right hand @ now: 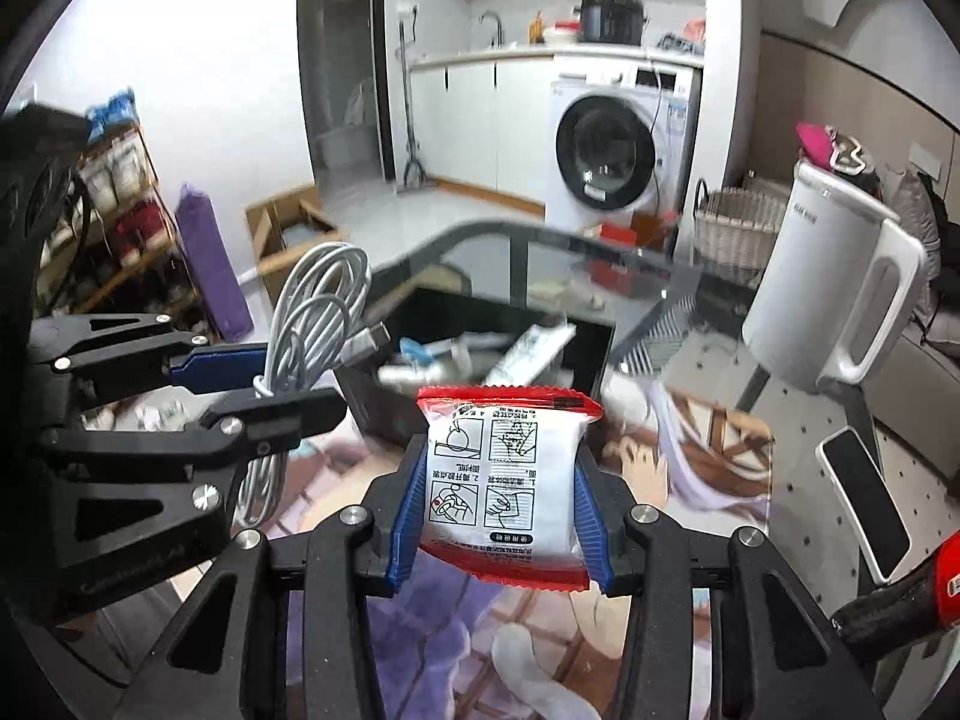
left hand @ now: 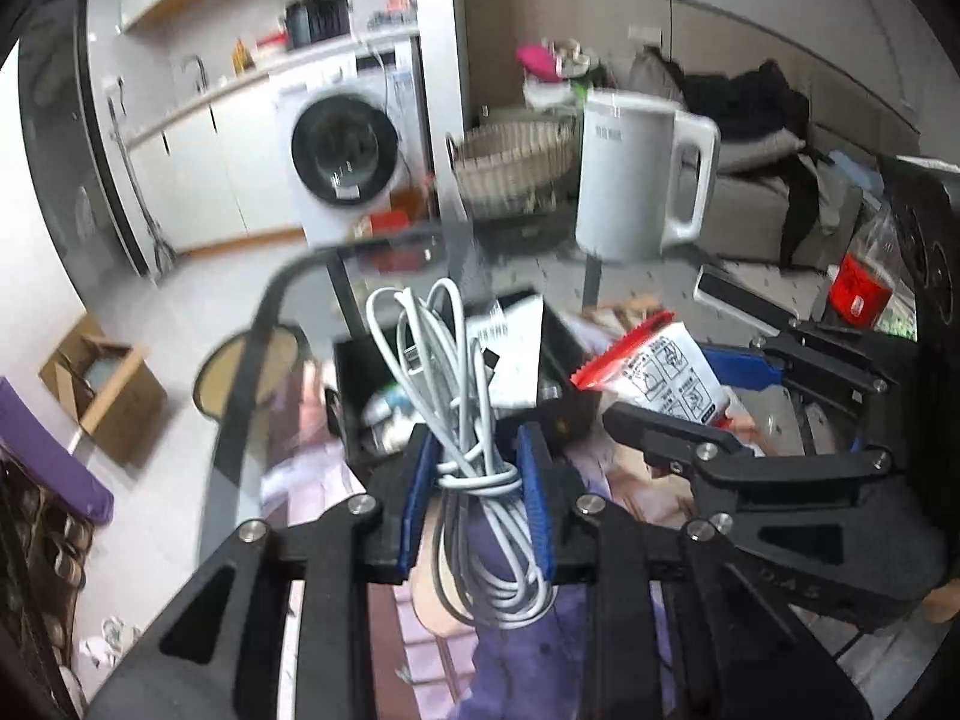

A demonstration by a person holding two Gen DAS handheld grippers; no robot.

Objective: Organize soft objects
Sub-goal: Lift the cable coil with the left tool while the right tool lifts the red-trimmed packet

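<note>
My left gripper (left hand: pixel 477 474) is shut on a coiled white cable (left hand: pixel 462 420) and holds it above the table, near a black box (left hand: pixel 360 408) with several small items inside. My right gripper (right hand: pixel 501 480) is shut on a white and red packet (right hand: pixel 501 474) printed with instruction pictures. The two grippers are side by side. The right gripper with the packet (left hand: pixel 666 378) shows at the right of the left wrist view. The left gripper with the cable (right hand: pixel 318 300) shows at the left of the right wrist view, in front of the black box (right hand: pixel 480 354).
A white kettle (left hand: pixel 636 174) (right hand: pixel 828 294) stands on the glass table (right hand: pixel 600 252). An anime-print mat (right hand: pixel 690 450) covers the table. A phone (right hand: pixel 864 498) lies at the right. A red-labelled object (left hand: pixel 858 288) stands by the right edge. A washing machine (right hand: pixel 612 150) and wicker basket (left hand: pixel 516 162) stand behind.
</note>
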